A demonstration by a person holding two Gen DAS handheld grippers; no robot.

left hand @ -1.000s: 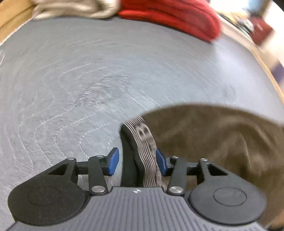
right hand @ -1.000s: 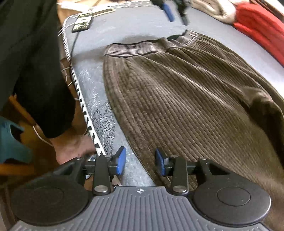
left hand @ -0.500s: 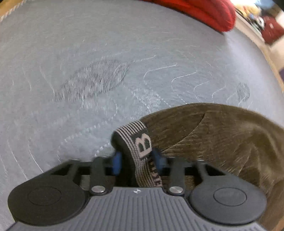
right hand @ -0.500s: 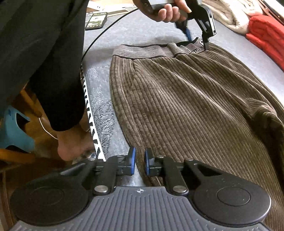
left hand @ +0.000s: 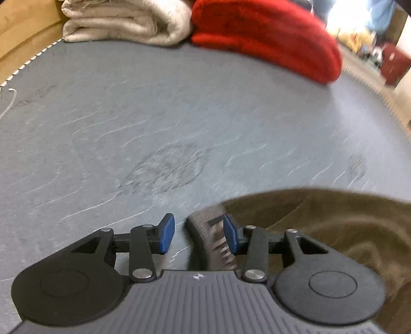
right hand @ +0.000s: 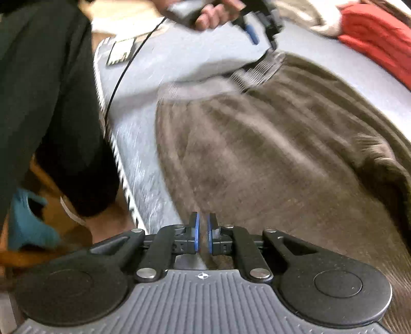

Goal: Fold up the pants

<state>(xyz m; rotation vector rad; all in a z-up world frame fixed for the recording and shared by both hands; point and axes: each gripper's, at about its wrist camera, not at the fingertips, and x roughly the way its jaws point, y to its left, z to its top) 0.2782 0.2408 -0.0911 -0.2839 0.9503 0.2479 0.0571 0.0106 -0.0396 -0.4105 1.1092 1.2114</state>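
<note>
Gaping around the waistband (left hand: 214,239), the left hand-held gripper (left hand: 199,235) has just been opening; the right hand-held gripper (right hand: 203,237) is pinching the pants (right hand: 269,159) edge thinly, risking slippage.

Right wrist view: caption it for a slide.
Right tool shut at the edge of brown corduroy pants on a grey mat.

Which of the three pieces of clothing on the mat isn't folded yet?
The brown corduroy pants, spread flat across the grey mat. The cream garment and the red one are folded bundles at the mat's far edge.
</note>
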